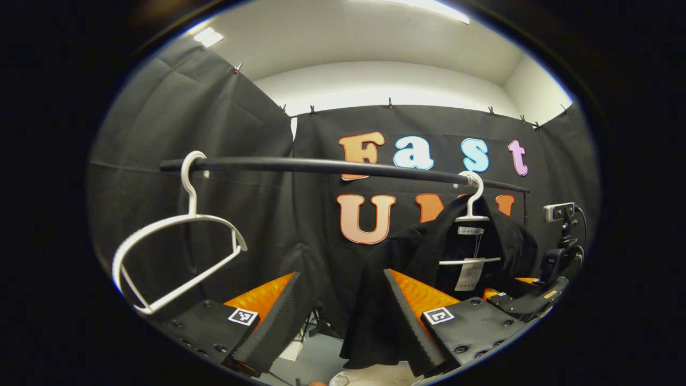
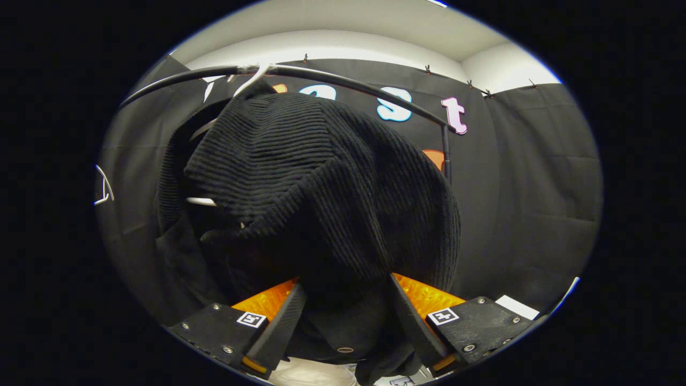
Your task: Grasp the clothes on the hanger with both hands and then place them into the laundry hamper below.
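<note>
Up on the black rail [image 1: 332, 166] hang 2 white hangers: a bare hanger [image 1: 171, 257] toward the left of the left gripper view, tilted, and a second hanger [image 1: 471, 206] toward the right end carrying the black knit garment [image 1: 418, 252]. A paper tag [image 1: 470, 273] dangles inside the garment's neck opening.

In that view the left gripper [image 1: 337, 316] has its fingers spread wide, with a hanging fold of the garment lying between them near the right finger; whether either finger touches the cloth I cannot tell. The other gripper shows at the far right, just beside the garment.

From the right gripper view, the garment [image 2: 321, 182] drapes close in front, ribbed, still hooked on the rail [image 2: 343, 83]. The right gripper [image 2: 345, 321] is wide open, cloth sagging between its fingers, not pinched.
</note>
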The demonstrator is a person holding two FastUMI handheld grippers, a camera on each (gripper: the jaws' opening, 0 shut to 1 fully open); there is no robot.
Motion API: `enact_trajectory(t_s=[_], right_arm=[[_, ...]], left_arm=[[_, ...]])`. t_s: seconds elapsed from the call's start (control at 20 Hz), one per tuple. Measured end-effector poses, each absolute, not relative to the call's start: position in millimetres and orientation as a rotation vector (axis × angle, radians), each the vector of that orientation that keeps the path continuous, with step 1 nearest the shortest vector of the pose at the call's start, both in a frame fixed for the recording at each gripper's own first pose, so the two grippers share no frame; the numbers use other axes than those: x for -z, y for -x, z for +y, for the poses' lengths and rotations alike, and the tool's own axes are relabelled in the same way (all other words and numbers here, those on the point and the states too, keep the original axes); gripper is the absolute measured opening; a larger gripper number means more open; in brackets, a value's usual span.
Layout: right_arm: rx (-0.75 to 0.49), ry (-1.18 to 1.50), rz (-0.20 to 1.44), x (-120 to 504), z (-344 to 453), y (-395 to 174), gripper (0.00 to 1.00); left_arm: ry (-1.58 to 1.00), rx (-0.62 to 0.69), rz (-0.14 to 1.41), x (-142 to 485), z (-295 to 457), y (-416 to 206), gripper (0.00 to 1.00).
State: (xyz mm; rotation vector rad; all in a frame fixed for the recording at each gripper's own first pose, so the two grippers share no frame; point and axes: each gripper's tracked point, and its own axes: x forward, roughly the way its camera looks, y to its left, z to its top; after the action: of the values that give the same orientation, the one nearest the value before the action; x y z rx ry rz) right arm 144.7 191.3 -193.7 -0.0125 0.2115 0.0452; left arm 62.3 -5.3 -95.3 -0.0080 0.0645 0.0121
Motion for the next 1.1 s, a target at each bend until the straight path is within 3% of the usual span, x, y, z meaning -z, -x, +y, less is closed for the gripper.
enact_trajectory(t_s=[0.15, 0.25, 0.35, 0.45, 0.5, 0.55, 0.6, 0.65, 0.7, 0.8, 0.85, 1.1], right_arm=[[-0.065, 0.009, 0.206, 195, 188, -155, 0.98], [-0.081, 0.009, 0.196, 196, 185, -164, 0.9], [-0.104, 0.002, 0.221, 204, 182, -168, 0.6], [-0.107, -0.023, 0.223, 205, 172, -168, 0.42], [-0.111, -0.039, 0.225, 207, 170, -168, 0.35], [-0.115, -0.051, 0.227, 207, 169, -169, 0.29], [-0.121, -0.058, 0.227, 207, 168, -170, 0.22], [-0.128, -0.059, 0.224, 206, 168, -170, 0.18], [-0.138, -0.051, 0.222, 205, 168, -169, 0.13], [-0.148, -0.025, 0.218, 204, 167, -166, 0.05], [-0.155, -0.013, 0.217, 203, 166, -163, 0.02], [-0.191, -0.015, 0.225, 197, 159, -147, 0.0]], left_arm=[[0.023, 0.019, 0.097, 120, -20, -74, 0.93], [0.008, 0.026, 0.094, 129, -28, -81, 0.96], [0.008, 0.028, 0.105, 140, -40, -90, 0.93], [0.012, 0.056, 0.129, 158, -56, -96, 0.96], [0.013, 0.06, 0.137, 164, -62, -98, 0.93], [0.016, 0.069, 0.137, 168, -68, -103, 1.0], [0.018, 0.08, 0.131, 171, -75, -106, 1.0], [0.018, 0.088, 0.129, 176, -79, -109, 0.93], [0.015, 0.091, 0.13, 180, -83, -111, 0.96], [0.011, 0.09, 0.135, 188, -93, -118, 0.93], [0.014, 0.089, 0.139, 193, -97, -122, 0.96], [0.027, 0.068, 0.171, 220, -110, -142, 0.97]])
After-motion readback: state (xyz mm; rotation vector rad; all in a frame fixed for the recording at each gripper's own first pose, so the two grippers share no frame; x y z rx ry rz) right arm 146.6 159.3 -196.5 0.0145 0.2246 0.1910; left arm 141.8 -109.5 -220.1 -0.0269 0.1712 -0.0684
